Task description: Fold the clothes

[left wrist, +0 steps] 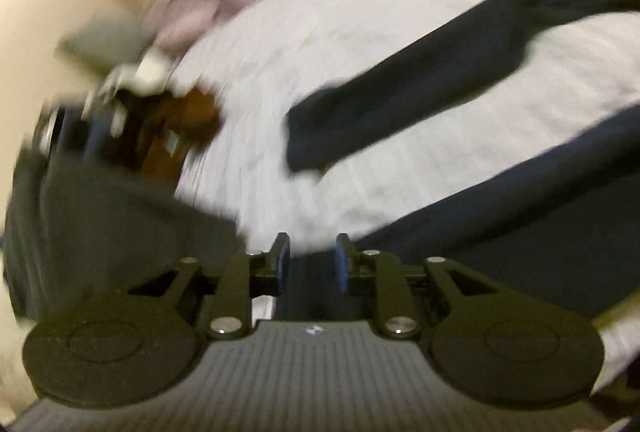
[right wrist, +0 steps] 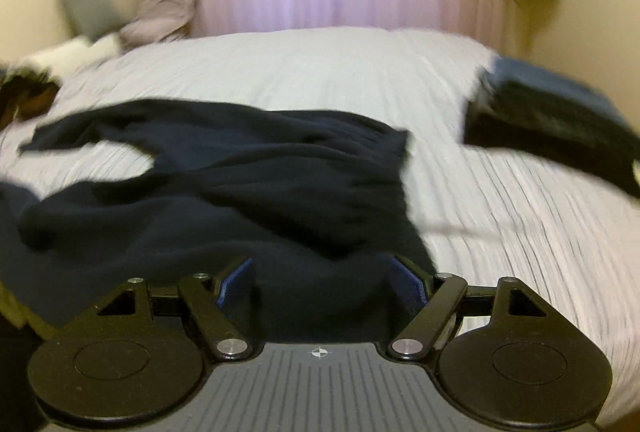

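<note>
You're working a dark navy garment (right wrist: pixel 224 168) lying crumpled on the white bedspread (right wrist: pixel 320 72), long axis running roughly left-right across your right view. Your right gripper (right wrist: pixel 320 282) is sitting wide open, navy cloth directly between and under its fingers, hem edge just to its right. Your left gripper (left wrist: pixel 310 262) is narrowed with a small gap between the pads; dark cloth lies in or behind that gap, so I cannot tell whether it's pinching. A sleeve (left wrist: pixel 420 88) is stretching away ahead of it, up and to the right. The right gripper looks nearer the body fabric. Folded dark clothes (right wrist: pixel 548 120) are sitting well apart, far right.
</note>
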`<state>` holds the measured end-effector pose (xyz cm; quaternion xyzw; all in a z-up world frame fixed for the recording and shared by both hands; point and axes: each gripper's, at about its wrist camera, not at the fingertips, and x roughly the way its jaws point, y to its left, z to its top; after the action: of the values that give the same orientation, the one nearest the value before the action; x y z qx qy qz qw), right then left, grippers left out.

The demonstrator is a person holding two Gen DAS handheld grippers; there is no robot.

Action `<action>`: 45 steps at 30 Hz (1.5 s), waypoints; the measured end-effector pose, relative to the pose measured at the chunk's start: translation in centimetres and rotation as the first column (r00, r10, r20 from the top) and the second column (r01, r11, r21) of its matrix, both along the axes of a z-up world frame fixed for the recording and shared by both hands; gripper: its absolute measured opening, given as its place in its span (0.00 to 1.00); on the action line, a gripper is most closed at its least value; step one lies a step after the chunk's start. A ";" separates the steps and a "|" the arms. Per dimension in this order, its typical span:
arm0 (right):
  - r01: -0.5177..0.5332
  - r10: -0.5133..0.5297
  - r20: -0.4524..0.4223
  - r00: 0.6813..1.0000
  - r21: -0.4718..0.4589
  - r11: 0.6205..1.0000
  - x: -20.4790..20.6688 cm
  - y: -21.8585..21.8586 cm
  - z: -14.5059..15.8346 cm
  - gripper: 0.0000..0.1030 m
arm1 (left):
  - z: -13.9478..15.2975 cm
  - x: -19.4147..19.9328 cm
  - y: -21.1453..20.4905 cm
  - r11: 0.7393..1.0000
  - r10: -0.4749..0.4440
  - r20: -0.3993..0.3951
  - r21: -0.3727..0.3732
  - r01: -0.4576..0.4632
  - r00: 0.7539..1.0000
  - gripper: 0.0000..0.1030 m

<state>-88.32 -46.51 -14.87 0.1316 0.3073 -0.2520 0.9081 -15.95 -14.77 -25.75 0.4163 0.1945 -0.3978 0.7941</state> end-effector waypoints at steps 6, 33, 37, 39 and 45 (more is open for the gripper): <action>0.057 -0.065 0.067 0.996 0.114 0.992 -0.8 -5.2 -0.1 0.75 | 2.2 -6.1 -6.6 0.958 -0.282 -0.169 -0.101 0.268 0.944 0.36; -0.492 0.490 0.045 0.871 0.061 0.869 11.9 0.7 2.3 0.75 | -2.4 -21.0 -25.6 0.660 -0.713 -0.418 -0.129 0.740 0.563 0.08; -0.539 0.537 0.052 0.842 0.052 0.841 14.0 1.7 2.4 0.75 | -0.7 -17.8 -22.6 0.704 -0.677 -0.394 -0.104 0.702 0.621 0.16; -0.589 0.587 0.054 0.808 0.046 0.806 15.4 2.7 2.6 0.75 | 0.6 -14.1 -20.0 0.772 -0.617 -0.353 -0.097 0.629 0.703 0.25; -0.745 0.745 -0.022 0.666 0.017 0.667 21.4 7.0 2.1 0.75 | 1.5 -2.3 -10.6 0.940 -0.318 -0.238 0.047 0.338 0.918 0.34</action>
<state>-66.91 -39.49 -12.78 -0.0060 0.3473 0.1399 0.9272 -18.22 -25.39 -24.28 0.4291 0.2286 -0.5613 0.6698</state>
